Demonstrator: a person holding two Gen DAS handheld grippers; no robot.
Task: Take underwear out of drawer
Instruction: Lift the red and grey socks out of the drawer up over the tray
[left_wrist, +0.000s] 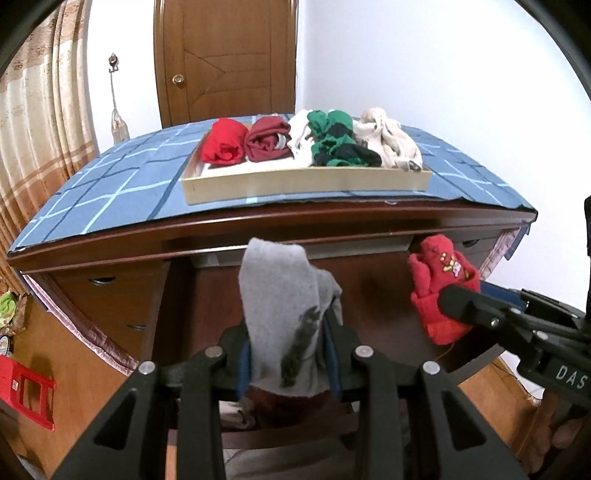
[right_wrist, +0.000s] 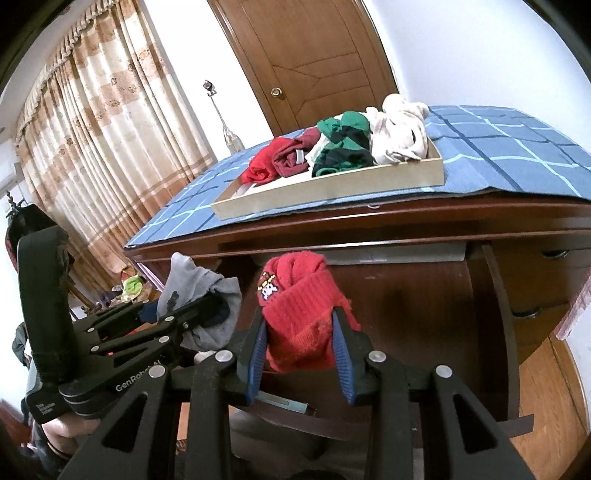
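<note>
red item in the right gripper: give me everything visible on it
The red garment looks like soft ribbed knit, bright red, bunched into a roll with a small embroidered patch near its top. It stands roughly upright, pinched low down by the blue pads of the right gripper, which is shut on it. It hangs in the air before the dark wood desk, below the desktop. Nothing else touches it.

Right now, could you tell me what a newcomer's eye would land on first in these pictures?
Probably the two garments held up in front of the dark wooden desk: a grey fabric piece clamped in the left gripper and a red knitted piece with a small patch in the right gripper. Behind them, a shallow pale wooden tray of rolled red, maroon, green and cream clothes sits on the blue checked cloth.
</note>
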